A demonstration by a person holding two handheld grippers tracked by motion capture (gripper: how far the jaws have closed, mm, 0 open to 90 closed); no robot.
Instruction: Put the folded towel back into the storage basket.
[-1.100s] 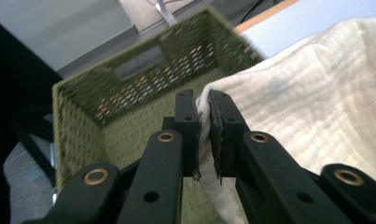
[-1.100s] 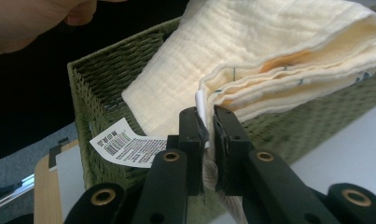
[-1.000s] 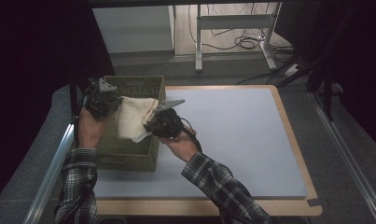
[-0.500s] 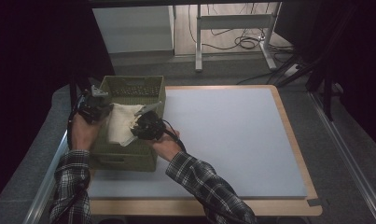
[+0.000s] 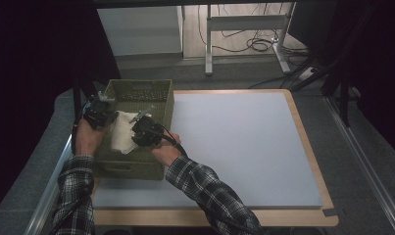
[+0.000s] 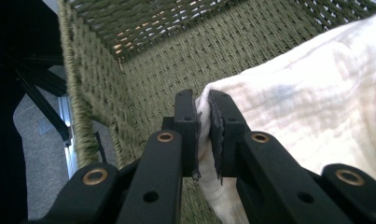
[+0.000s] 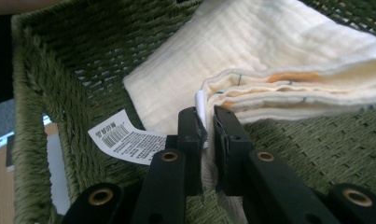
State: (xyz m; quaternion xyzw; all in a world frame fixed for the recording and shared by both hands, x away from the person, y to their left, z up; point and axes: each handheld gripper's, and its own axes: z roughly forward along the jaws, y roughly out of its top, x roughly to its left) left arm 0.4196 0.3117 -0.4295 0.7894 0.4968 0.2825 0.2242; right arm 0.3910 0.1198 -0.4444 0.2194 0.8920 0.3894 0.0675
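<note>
Left claw [image 6: 203, 140]: clenched on cream cloth [image 6: 316, 107], a fold of its edge pinched betw. the pads; rest of cloth spreads away to one side.
Right claw [image 7: 205, 140]: clenched on the same cloth [image 7: 251, 56] at a corner of its folded layers.
Cloth [image 5: 124, 132]: held low inside green woven basket [image 5: 163, 110], betw. left claw [image 5: 99, 113] and right claw [image 5: 145, 133]. Folded stack w/ orange and dark marks along edges.
Basket: at table [image 5: 244, 147] left edge, toward far-left corner.
Right claw view adds: white barcode label [image 7: 125, 137] on basket floor, just beside cloth; basket wall [image 7: 31, 116].
Left claw view adds: basket corner weave [image 6: 143, 70] close up.
High view adds: plaid sleeves [image 5: 209, 193], both hands over basket.
</note>
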